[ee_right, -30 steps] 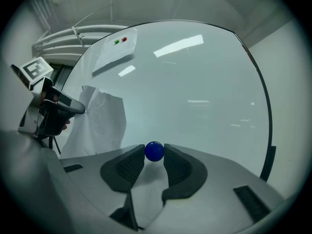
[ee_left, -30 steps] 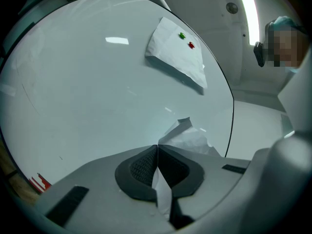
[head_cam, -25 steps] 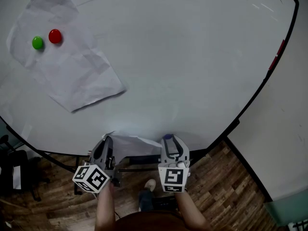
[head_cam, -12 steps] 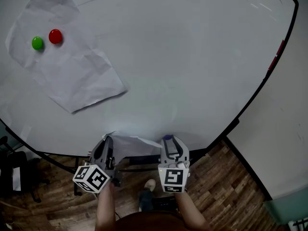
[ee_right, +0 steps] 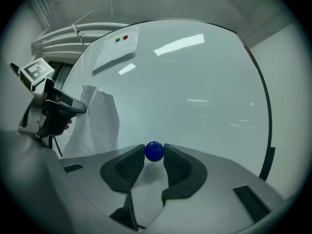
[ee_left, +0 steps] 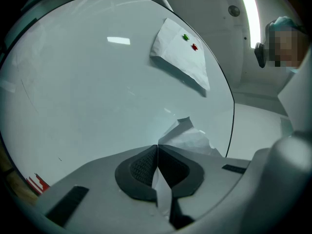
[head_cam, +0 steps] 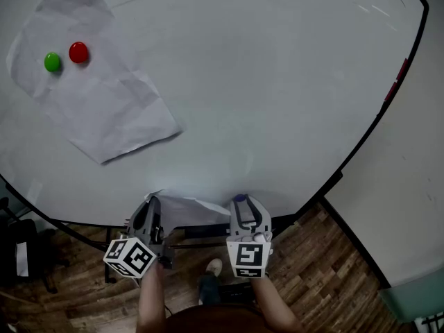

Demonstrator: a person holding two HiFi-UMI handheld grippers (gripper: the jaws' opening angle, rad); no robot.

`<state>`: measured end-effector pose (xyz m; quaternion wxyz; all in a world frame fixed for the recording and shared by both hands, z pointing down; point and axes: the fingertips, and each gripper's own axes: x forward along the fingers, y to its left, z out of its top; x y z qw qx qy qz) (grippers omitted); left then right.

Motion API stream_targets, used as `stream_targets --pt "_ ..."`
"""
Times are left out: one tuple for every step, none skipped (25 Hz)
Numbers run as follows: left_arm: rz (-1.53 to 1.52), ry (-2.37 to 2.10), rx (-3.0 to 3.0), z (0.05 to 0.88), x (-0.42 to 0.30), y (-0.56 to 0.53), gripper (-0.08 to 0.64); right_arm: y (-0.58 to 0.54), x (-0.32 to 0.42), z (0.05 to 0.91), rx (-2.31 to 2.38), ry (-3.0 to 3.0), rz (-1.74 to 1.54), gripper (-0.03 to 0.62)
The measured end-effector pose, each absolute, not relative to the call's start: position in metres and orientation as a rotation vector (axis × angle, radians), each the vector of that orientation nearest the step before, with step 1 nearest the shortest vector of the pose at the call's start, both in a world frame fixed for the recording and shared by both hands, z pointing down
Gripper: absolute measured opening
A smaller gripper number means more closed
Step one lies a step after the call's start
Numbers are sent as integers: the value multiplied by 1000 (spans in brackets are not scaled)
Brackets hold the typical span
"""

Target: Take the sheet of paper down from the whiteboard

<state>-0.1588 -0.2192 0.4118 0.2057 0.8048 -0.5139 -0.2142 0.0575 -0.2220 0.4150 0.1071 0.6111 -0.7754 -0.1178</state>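
Note:
A crumpled white sheet hangs at the upper left of the whiteboard, pinned by a green magnet and a red magnet. A second white sheet sits at the board's lower edge. My left gripper is shut on this sheet, which runs between the closed pads. My right gripper is beside it, shut on a small blue ball magnet close to the board. In the right gripper view the held sheet hangs from the left gripper.
The board's black frame curves down the right, with a red mark on it. Wooden floor lies below and a pale wall at right. Dark furniture stands at the lower left. A person shows at the left gripper view's edge.

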Motion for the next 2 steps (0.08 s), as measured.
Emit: stream_targets --pt "-597 -1432 2242 412 -159 -219 25 -222 57 415 1797 -2283 -348 135" --pt "-597 -1431 2240 413 -159 -219 25 -222 57 415 1795 -2283 -349 135"
